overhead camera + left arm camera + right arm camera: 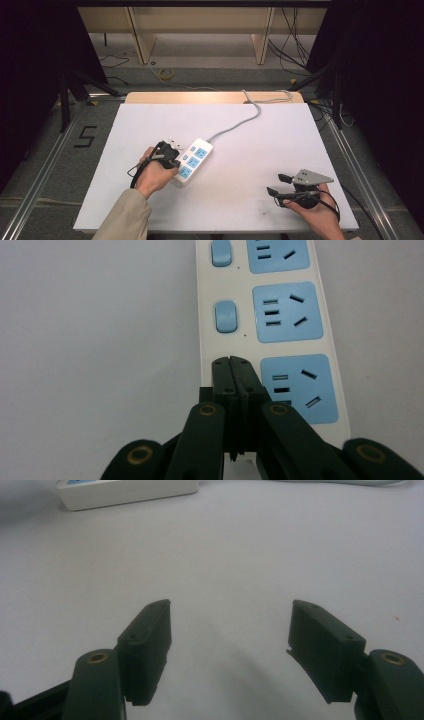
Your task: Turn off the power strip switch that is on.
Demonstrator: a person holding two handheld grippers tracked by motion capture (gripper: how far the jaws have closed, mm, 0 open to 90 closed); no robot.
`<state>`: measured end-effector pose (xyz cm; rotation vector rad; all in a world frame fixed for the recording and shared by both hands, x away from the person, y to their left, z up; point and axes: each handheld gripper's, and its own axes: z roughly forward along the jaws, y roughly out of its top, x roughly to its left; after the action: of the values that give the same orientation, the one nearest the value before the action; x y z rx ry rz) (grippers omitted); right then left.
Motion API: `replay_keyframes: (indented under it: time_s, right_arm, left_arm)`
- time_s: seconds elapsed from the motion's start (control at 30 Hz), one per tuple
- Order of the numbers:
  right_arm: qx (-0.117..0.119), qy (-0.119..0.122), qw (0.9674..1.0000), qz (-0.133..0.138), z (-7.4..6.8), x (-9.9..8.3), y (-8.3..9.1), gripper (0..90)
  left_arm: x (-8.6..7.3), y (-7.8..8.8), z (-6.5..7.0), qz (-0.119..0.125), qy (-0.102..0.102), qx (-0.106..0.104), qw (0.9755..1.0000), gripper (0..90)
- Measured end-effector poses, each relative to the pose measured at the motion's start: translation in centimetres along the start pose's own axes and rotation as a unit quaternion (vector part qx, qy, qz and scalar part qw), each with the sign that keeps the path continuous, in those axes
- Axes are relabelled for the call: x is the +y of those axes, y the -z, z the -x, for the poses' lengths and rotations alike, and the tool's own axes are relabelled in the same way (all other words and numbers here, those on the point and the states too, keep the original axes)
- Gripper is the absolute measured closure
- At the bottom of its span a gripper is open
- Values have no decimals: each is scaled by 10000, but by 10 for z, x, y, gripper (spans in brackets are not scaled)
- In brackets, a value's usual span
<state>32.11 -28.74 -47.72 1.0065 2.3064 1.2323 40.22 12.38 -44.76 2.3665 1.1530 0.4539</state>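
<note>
Two grippers are working over the white table [240, 150], one in each of the person's hands. The left gripper [231, 361] is sitting over the near end of a white power strip [192, 161], its black jaws pressed tight together with nothing between them. In the left gripper view the closed tips are lying right at the strip's left edge, just beside the nearest blue socket [300, 388] and in line with the column of small blue switches [225, 316]; whether the tips are actually touching the plastic I cannot tell. From above, the left hand [155, 172] is wrapping around the gripper body, the tan sleeve [125, 217] coming in from the bottom edge.

The power strip is lying at an angle a little left of the table's middle, three blue sockets facing up, and its grey cord [240, 122] is running from the far end up toward the table's back edge.

The right gripper [279, 184] is resting well apart from the strip, near the front right corner, in the right hand [320, 215]. Its jaws are standing spread wide, bare table between them, pointing toward the strip.
</note>
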Motion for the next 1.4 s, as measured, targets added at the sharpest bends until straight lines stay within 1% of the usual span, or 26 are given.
replay_keyframes:
  time_s: [0.23,0.27,0.3,0.47,0.8,1.0,1.03,1.17,1.27,1.4]
  right_arm:
    - [-1,-3,10000,2,0,0,0,345]
    - [-2,-1,10000,2,0,0,0,345]
    - [-2,-6,10000,-8,0,0,0,345]
    - [-6,-5,10000,-2,0,0,0,345]
    - [2,-11,10000,3,0,0,0,345]
    - [7,8,10000,35,1,0,0,345]
    - [9,11,10000,43,1,0,0,345]
    - [2,2,10000,34,1,0,1,345]
    - [-1,3,10000,45,1,0,1,345]
    - [2,7,10000,48,1,0,1,345]
  left_arm:
    - [0,1,0,20,-29,8,10000,900]
    - [0,2,0,70,-5,16,10000,900]
    - [0,3,-1,60,10,-31,10000,900]
    - [0,3,0,70,-6,-1,10000,900]
    - [-1,3,-2,97,-14,-41,9999,898]
    - [-2,5,-4,194,8,-19,9998,897]
    - [-2,6,-4,255,29,-23,9997,896]
    - [-2,9,-5,351,43,-6,9994,894]
    - [-3,11,-7,419,72,0,9991,859]
    - [-4,14,-7,474,113,4,9988,864]
